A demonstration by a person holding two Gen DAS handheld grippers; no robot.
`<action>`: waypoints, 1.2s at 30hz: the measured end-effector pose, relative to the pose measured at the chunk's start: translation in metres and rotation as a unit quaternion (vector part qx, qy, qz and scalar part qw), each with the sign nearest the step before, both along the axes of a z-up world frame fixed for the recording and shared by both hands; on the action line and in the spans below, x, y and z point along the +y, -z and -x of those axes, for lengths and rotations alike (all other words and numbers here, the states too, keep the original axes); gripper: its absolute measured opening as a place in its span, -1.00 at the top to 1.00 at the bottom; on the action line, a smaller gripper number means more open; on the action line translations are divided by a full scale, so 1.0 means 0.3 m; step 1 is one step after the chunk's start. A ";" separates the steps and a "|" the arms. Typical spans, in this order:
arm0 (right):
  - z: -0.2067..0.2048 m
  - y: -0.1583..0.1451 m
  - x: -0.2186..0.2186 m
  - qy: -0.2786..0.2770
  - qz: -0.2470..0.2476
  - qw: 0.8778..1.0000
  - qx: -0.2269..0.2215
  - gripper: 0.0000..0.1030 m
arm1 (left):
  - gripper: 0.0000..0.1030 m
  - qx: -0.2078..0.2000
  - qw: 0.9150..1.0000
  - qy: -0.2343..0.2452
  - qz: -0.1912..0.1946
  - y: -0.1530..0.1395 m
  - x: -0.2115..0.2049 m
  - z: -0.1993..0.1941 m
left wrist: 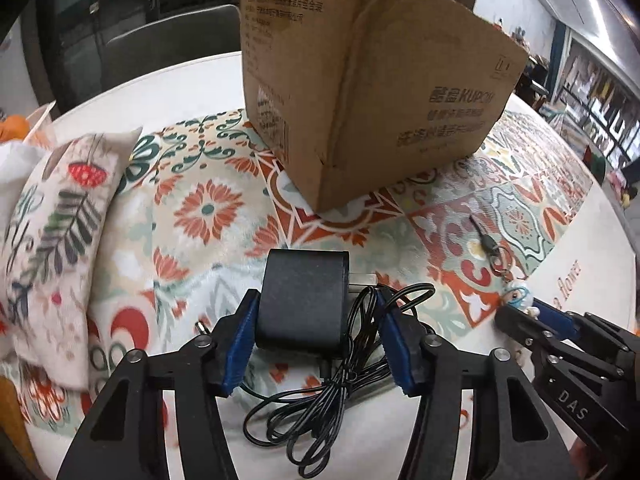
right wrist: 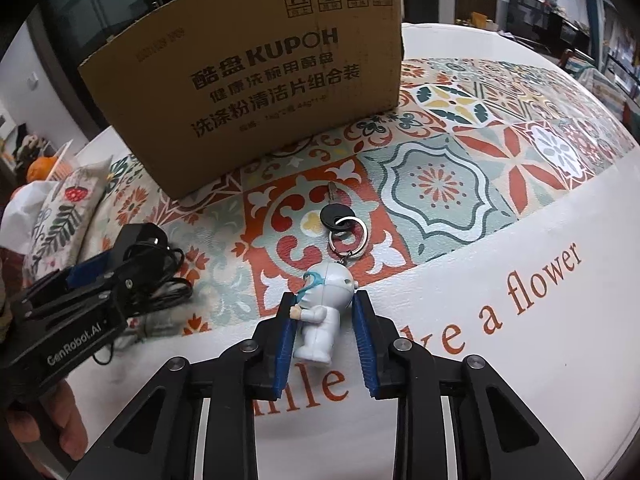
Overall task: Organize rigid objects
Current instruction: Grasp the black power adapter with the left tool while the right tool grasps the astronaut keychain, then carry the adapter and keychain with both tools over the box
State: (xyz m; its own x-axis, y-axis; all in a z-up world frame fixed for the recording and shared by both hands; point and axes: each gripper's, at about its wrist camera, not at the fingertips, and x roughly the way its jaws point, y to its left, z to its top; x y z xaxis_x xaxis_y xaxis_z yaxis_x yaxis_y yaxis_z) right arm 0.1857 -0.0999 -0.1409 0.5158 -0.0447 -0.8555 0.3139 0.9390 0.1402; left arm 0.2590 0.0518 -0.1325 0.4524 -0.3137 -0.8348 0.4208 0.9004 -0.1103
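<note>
Now, my left gripper (left wrist: 316, 336) clamped on the black power adapter (left wrist: 304, 300) and its bundled cable (left wrist: 320, 396), just before the cardboard box (left wrist: 360, 92), my right gripper (right wrist: 326, 328) closed narrow on the white figurine keychain (right wrist: 322, 312), its key (right wrist: 337, 212) lying toward the box, both on the patterned cloth (right wrist: 432, 192).

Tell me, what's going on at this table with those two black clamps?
A person is tidying small things, one hand-held tool in each hand. The left tool is closed around a black power adapter and its bundled cable. The right tool pinches a white figurine keychain, its key lying on the patterned tablecloth. A cardboard box stands behind.
</note>
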 end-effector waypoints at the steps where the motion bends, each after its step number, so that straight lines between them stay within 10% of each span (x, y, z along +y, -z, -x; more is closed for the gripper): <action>1: 0.001 -0.002 -0.001 -0.005 0.001 1.000 0.000 0.43 | -0.04 0.001 1.000 -0.006 0.005 -0.001 0.005 0.013; 36: 0.065 -0.167 -0.062 -0.092 -0.021 0.991 -0.092 0.43 | 0.09 -0.031 0.989 -0.118 0.083 -0.133 0.009 0.223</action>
